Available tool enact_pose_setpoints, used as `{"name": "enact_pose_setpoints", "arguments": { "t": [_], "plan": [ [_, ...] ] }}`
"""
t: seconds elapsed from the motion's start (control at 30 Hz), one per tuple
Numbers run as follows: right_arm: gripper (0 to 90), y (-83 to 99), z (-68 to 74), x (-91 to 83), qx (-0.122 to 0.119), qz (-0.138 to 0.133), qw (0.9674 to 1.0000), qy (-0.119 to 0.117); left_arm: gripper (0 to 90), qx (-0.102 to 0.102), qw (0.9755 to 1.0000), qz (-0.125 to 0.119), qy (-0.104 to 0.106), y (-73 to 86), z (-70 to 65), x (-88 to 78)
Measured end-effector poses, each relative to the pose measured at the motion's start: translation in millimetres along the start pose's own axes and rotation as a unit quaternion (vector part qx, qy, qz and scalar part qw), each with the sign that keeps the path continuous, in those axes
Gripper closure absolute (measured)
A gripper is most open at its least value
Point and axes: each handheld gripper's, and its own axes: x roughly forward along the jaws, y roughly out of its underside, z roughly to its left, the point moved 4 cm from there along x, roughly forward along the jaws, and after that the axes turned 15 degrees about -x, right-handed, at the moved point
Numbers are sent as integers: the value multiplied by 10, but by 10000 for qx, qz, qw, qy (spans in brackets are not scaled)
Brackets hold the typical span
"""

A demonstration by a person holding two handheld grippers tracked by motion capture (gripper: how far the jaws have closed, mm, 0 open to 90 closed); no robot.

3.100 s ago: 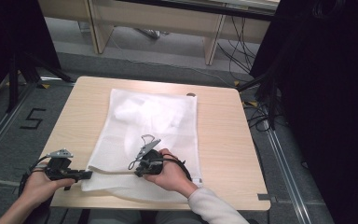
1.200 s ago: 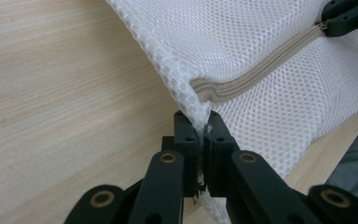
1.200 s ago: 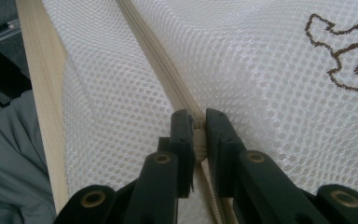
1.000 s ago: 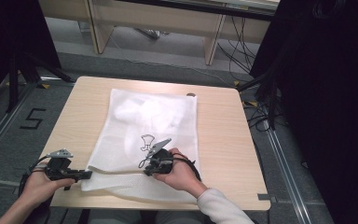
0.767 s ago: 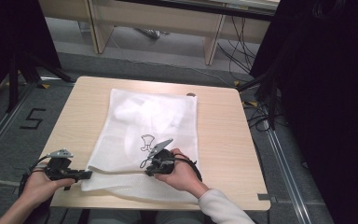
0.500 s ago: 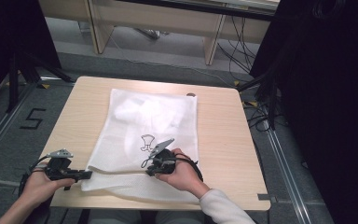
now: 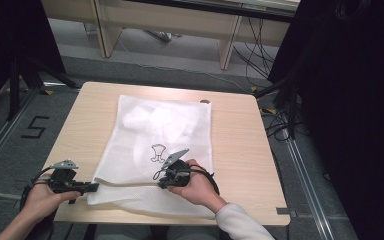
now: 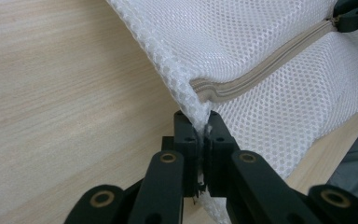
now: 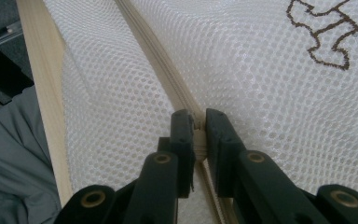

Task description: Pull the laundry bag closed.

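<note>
A white mesh bag (image 7: 165, 125) lies flat on the wooden table (image 7: 235, 135), with a beige zipper (image 8: 261, 70) along its near edge. My left gripper (image 7: 96, 186) is at the bag's near left corner. In the left gripper view its jaws (image 8: 199, 122) are shut on the mesh corner where the zipper ends. My right gripper (image 7: 158, 176) rests on the bag farther right along the zipper. In the right gripper view its jaws (image 9: 199, 119) are shut on the small zipper pull (image 9: 198, 125). A brown embroidered figure (image 7: 158, 152) sits just beyond it.
The table's near edge (image 9: 42, 93) runs close under the zipper, with the person's grey clothing (image 9: 14, 163) below it. A small dark round spot (image 7: 205, 101) sits at the bag's far right corner. Cables (image 7: 260, 55) and wooden furniture legs (image 7: 227, 47) stand beyond the table.
Since the earliest frame my right gripper has shifted a little to the right along the zipper. Over the last second both hands have stayed still.
</note>
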Motion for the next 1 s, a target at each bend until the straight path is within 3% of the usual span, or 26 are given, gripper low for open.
{"name": "enact_pose_setpoints", "arguments": {
  "t": [0.47,0.57,0.8,0.87,0.9,1.0],
  "plan": [
    [826,32,-4,-33,52,-47,10000,52,854,-19,10000,-12,-1,0,0,1],
    [826,40,9,-58,183,10,9998,36,854,-20,10000,-20,-3,0,-2,4],
    [826,51,-4,-64,115,-49,9999,52,854,-19,10000,-7,1,0,1,1],
    [826,59,6,-73,231,-49,9997,46,854,-8,10000,-3,-1,0,0,1],
    [826,62,-9,-75,134,-54,9999,37,854,-24,10000,-20,1,0,-2,4],
    [826,72,-4,-86,155,-34,9999,18,854,-16,10000,-8,-3,1,1,1]
  ]
}}
